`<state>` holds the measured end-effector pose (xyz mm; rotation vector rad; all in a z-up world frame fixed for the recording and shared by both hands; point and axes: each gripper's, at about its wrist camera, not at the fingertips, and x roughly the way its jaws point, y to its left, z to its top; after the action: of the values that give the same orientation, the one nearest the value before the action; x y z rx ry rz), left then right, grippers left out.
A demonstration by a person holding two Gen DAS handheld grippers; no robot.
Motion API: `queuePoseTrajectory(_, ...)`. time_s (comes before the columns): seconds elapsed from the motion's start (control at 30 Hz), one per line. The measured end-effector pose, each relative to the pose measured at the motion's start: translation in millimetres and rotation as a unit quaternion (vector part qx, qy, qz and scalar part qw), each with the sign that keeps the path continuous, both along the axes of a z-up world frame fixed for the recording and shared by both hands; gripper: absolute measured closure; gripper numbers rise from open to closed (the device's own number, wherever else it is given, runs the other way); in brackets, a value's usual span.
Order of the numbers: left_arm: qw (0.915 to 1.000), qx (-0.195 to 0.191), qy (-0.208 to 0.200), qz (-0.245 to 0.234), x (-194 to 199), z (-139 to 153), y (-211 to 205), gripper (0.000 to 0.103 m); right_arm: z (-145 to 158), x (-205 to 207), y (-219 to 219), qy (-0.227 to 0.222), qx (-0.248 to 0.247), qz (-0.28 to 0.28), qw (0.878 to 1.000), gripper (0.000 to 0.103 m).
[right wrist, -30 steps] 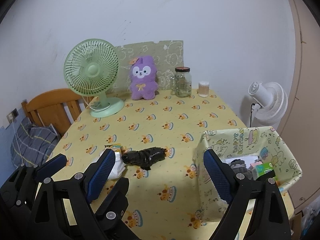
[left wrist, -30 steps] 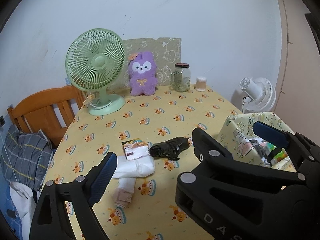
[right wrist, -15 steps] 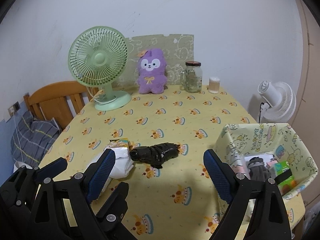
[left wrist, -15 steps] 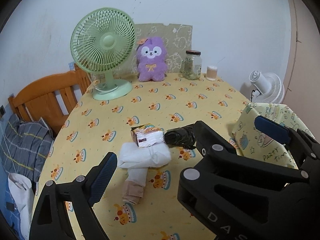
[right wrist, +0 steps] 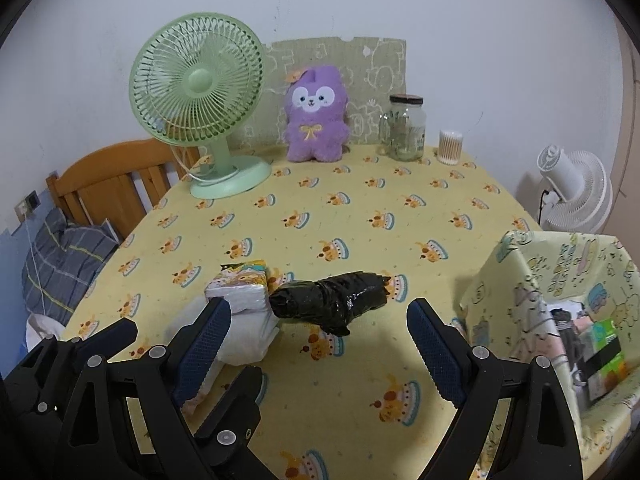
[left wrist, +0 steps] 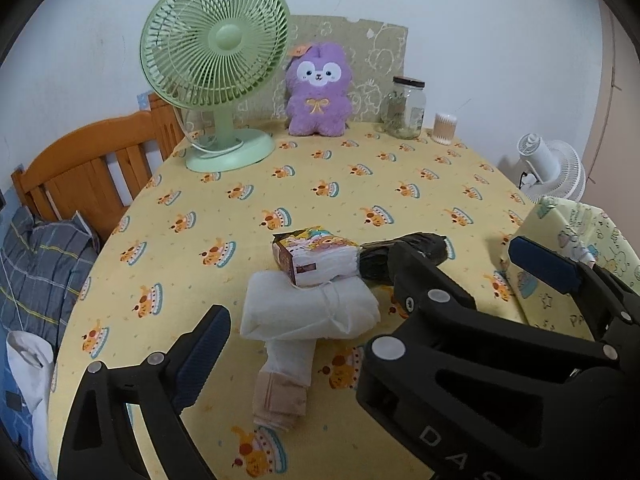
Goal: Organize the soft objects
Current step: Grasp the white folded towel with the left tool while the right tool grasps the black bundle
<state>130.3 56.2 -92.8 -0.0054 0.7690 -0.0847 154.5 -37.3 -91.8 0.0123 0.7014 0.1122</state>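
A round table [right wrist: 400, 216] is covered by a yellow cloth printed with cakes and set against a plain white wall [right wrist: 360, 0]. A wooden chair [right wrist: 116, 184] is draped with plaid fabric (at the left), and a white fan [right wrist: 576, 192] is placed at the right.

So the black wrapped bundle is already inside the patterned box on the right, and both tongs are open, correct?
Not quite. The right wrist view shows the black wrapped bundle lying on the tablecloth, outside the patterned box. Both tongs are open.
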Motion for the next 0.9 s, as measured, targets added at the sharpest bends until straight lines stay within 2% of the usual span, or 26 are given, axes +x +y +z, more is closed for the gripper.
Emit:
queuePoseTrajectory(0.43,0.9995,-0.005,0.03,0.005,29.7,-17.0,1.1,0.006,-18.4,30.6,-1.4,0.023,0.007,-0.007,1.0,0.012)
queuePoseTrajectory(0.67,0.9987,-0.003,0.049,0.015,42.0,-27.5,2.7,0.006,-27.2,43.1,0.7,0.024,-0.006,-0.001,1.0,0.02)
queuePoseTrajectory(0.9,0.9976,-0.004,0.066,0.022,50.2,-37.0,4.2,0.006,-38.2,52.4,0.6,0.048,0.006,0.011,0.999,0.036)
